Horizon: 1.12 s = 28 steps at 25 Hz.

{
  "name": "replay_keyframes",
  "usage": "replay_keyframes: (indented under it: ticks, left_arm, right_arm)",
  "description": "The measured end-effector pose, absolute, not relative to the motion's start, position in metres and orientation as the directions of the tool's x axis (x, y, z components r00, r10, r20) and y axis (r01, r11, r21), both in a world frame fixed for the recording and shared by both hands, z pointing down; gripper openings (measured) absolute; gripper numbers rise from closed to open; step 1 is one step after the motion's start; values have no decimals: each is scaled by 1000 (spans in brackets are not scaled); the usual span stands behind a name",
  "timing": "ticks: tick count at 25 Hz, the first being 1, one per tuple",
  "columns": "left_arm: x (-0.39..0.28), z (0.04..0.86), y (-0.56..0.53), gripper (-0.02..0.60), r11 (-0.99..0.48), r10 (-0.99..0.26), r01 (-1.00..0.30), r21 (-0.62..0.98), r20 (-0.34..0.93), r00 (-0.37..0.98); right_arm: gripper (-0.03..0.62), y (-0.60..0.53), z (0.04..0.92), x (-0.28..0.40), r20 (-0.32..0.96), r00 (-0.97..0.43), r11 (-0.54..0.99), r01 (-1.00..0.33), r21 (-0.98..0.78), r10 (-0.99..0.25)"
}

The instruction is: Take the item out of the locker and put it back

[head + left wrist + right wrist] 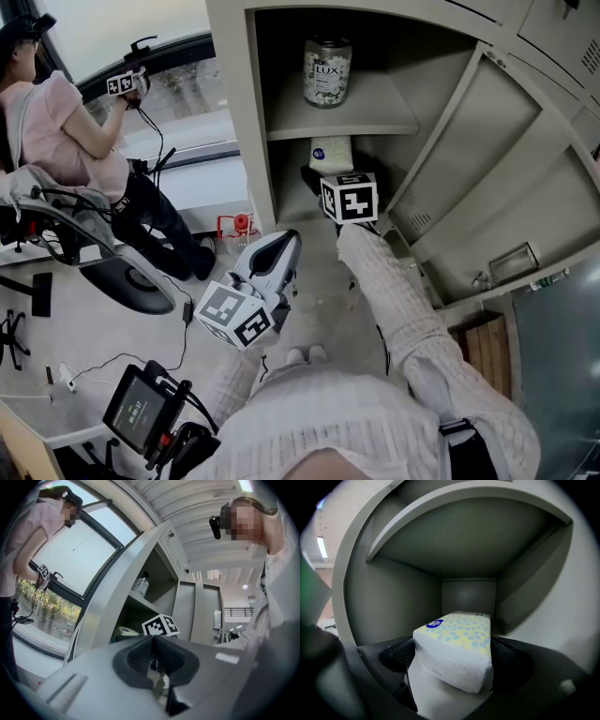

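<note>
A white tissue pack (331, 153) with yellow and blue dots sits in the lower compartment of the open grey locker (261, 141). My right gripper (330, 178) reaches into that compartment, its marker cube (349, 198) hiding the jaws in the head view. In the right gripper view the tissue pack (457, 644) fills the gap between both pads (396, 654), so the right gripper (452, 660) is shut on it. My left gripper (284, 244) hangs low outside the locker, shut and empty; its pads (140, 656) meet in the left gripper view.
A LUX jar (327, 70) stands on the upper shelf (375, 127). The locker door (506, 187) swings open to the right. Another person (75, 122) with a gripper stands at the left by the window, beside a chair (112, 267). A screen device (141, 408) lies on the floor.
</note>
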<state>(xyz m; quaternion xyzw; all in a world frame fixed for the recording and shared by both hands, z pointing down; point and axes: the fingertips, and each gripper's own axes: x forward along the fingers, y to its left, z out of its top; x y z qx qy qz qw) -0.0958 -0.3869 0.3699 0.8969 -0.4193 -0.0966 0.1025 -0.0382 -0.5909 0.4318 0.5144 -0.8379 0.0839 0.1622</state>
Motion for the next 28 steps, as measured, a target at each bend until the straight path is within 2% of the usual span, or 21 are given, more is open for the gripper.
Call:
replay_keyframes:
  ticks: [12,19,24,26,28]
  left_arm:
    - [-88,365,-384,8,-638,-765,-730,245,-92,638]
    - [-79,358,-382,9,-642,-764,-735,219,-95,639]
    - [-68,350,-371,9,-652,-756,-730,202,-114,644]
    - [-64,346,-367,9,-657,-753,-729,191,-121,647]
    - [-63,342,-368,9,-660,-751,-728,187,-129,647]
  right_arm:
    - [482,-570,416,-36,301,-438,470,-882,38,-847]
    - [482,-533,390,-31,210,-508,517,-856,-11,-836]
    - [478,-490,363,-18,105,-578,566,-815,-123,-809]
    - [450,-471,347,-11,53,-593,583,-801,-136,-803]
    - [384,-454,332,-8,-5,-614,609,-780,-145,-789]
